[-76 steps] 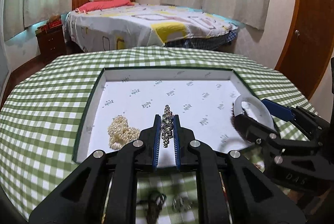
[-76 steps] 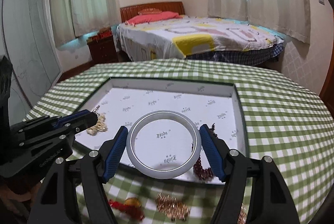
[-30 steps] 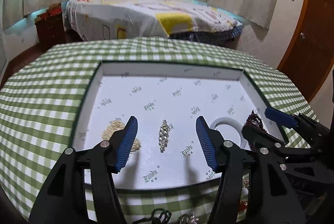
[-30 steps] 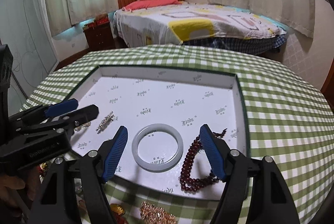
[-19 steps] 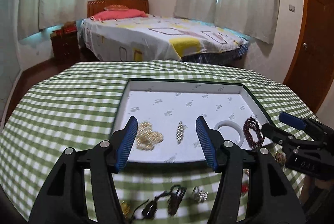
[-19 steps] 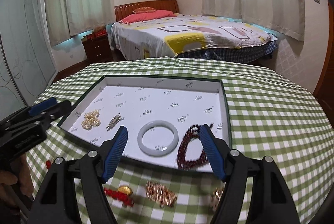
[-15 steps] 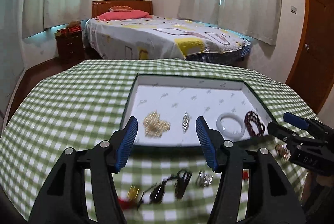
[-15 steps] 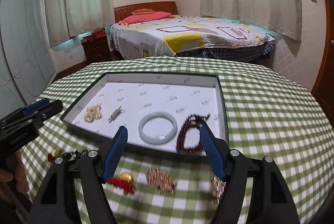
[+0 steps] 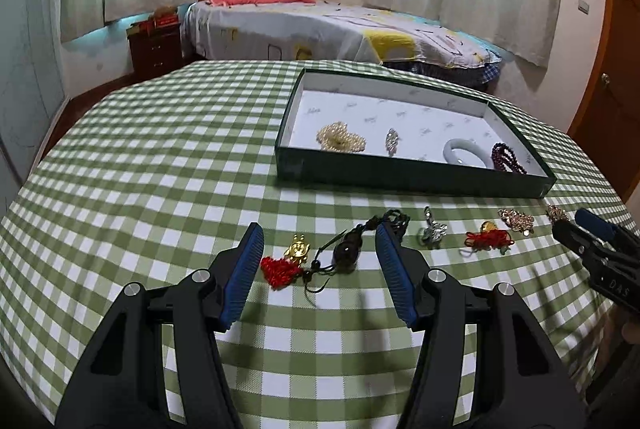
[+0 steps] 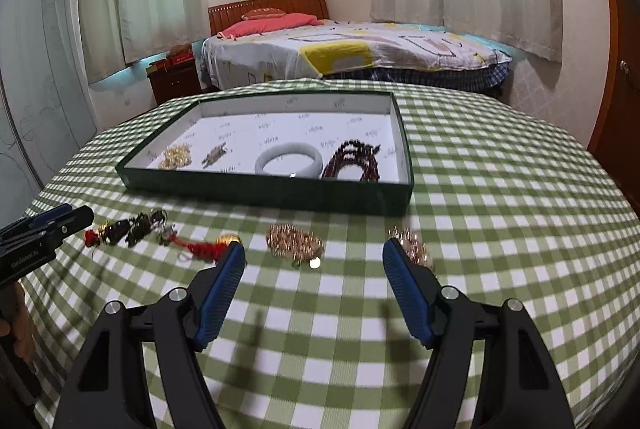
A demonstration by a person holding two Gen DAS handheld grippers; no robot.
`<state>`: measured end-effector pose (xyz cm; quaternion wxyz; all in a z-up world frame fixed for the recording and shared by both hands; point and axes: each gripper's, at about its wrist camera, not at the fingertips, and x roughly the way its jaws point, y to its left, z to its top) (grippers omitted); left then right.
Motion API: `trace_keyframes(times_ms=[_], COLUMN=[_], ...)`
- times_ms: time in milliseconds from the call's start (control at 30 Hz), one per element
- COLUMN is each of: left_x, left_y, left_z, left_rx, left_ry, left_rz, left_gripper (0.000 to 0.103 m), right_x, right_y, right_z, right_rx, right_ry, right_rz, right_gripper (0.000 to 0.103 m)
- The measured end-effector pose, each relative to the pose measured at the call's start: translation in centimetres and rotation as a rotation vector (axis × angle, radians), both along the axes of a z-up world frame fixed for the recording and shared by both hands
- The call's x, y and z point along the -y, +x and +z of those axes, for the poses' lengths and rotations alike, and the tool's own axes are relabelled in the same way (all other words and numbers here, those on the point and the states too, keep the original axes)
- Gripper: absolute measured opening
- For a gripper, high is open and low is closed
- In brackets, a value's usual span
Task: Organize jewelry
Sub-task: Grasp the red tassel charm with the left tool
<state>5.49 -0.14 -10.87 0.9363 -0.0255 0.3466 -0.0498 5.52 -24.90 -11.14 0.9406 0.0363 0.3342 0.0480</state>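
A dark green tray (image 9: 416,175) with a white lining holds a pearl strand (image 9: 341,142), a crystal piece (image 9: 391,141), a white bangle (image 9: 466,152) and a dark red bead bracelet (image 9: 507,157). Loose jewelry lies on the cloth in front of it: a gold charm with red tassel (image 9: 287,261), a dark bead pendant (image 9: 348,253), a silver piece (image 9: 433,229), a red cord charm (image 9: 489,237) and gold chains (image 10: 295,243). My left gripper (image 9: 319,257) is open and empty over the tassel and pendant. My right gripper (image 10: 314,271) is open and empty near the gold chains.
The round table has a green checked cloth (image 9: 160,165). A bed (image 9: 328,33) and a wooden nightstand (image 9: 156,45) stand behind it, and a wooden door (image 9: 616,69) is at the right. Another gold cluster (image 10: 414,249) lies by my right gripper's right finger.
Both grippers let go of the crystal piece and the bangle in the tray, opened, and drew back toward the table's front. They now hang over the loose jewelry.
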Motion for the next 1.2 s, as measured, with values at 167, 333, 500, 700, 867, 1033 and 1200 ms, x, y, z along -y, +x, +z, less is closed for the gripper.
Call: trace_keyframes(times_ms=[167,333,500,700,867,1033,1200], left_x=[-1.0,-1.9,-1.9,-1.6,-1.4,-1.6,-1.8], left_y=[0.1,0.2,0.5,1.0,1.1,1.2,1.3], left_z=[-0.5,-1.3,-2.0,-2.6,-2.6,-2.6,-2.6], left_rx=[-0.019,-0.054,-0.083,-0.116,-0.119,-0.122,-0.121], left_ry=[-0.006,0.005,0.004,-0.003,-0.006,-0.018,-0.034], left_rz=[0.028,0.053,0.048,0.019,0.01,0.023,0.018], left_gripper=[0.054,0.047,0.041,0.025,0.023,0.027,0.02], right_x=[-0.3,-0.3,-0.4,-0.5,-0.6,-0.7,-0.6], right_y=[-0.4,-0.3,-0.3,-0.1,-0.1,-0.2,-0.1], right_z=[0.0,-0.4,-0.6,-0.8,-0.9,-0.9,-1.0], right_rx=[0.008,0.0,-0.007,-0.018,-0.021,-0.022,-0.024], right_ry=[-0.005,0.0,-0.001,-0.002,-0.003,-0.004,-0.003], right_rz=[0.007,0.008,0.009,0.015,0.015,0.017,0.015], right_gripper=[0.07,0.07,0.07,0.07,0.07,0.07,0.07])
